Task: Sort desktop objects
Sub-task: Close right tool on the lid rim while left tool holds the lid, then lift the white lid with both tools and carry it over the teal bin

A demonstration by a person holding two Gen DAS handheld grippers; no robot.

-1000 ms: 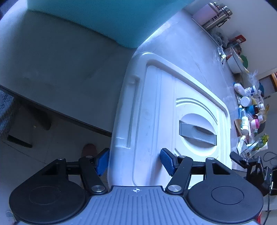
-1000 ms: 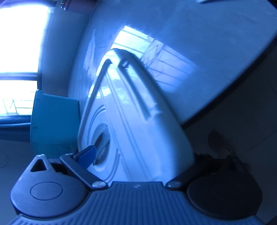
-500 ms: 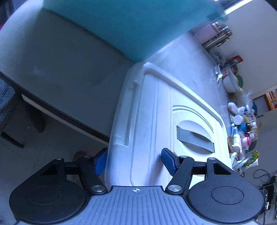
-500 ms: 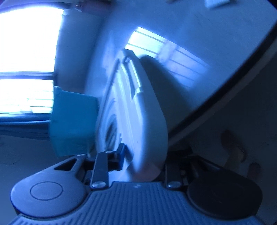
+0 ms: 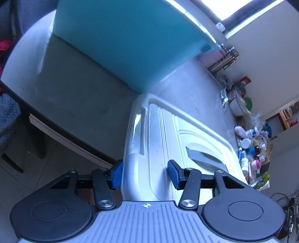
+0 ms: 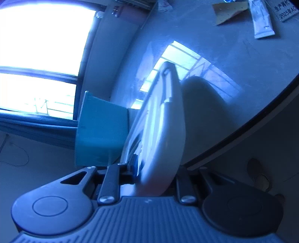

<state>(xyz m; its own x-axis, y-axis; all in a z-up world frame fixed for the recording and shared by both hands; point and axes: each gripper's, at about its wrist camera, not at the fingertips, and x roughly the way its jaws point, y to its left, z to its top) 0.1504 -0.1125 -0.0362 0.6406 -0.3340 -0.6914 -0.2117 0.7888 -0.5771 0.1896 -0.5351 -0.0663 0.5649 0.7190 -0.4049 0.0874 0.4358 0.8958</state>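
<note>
A large white plastic box lid (image 5: 158, 142) with a grey handle (image 5: 203, 157) is tilted up off the grey table (image 5: 78, 87). My left gripper (image 5: 144, 174) straddles the lid's near rim; its blue pads (image 5: 116, 174) stand a little apart from the rim, so it is open. My right gripper (image 6: 157, 173) is shut on the other edge of the same lid (image 6: 164, 127), which stands almost on edge in that view. A teal storage box (image 5: 127, 39) stands on the table behind the lid; it also shows in the right wrist view (image 6: 101, 132).
A heap of small bottles and packets (image 5: 250, 147) lies at the table's far right, with bowls (image 5: 239, 106) and a steel flask (image 5: 224, 59) beyond. A tube (image 6: 261, 20) and brown card (image 6: 229, 11) lie on the table. The table edge (image 5: 61, 134) drops to the floor at left.
The lid has tipped up from lying flat to steeply tilted. My right gripper has closed on its edge. Both grippers have risen with it.
</note>
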